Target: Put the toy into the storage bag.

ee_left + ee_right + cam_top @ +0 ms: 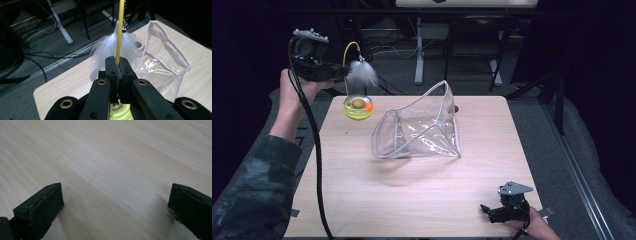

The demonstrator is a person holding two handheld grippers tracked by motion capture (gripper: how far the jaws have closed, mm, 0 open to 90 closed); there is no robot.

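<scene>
Past the table's far-left edge, left gripper (343,73) pinching yellow wand (119,37), right gripper (115,205) spread.

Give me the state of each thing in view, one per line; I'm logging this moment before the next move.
Left gripper: shut on the thin yellow wand, raised beside the table's far left corner.
Thin yellow wand: clamped between the fingers, upright.
White feather tuft: hanging from the wand's curved top.
Yellow-green translucent round base: lifted, hanging below the gripper.
Clear plastic pouch with white trim: open-mouthed, on the light wooden table.
Right gripper: open, holding nothing, low over the table.
</scene>
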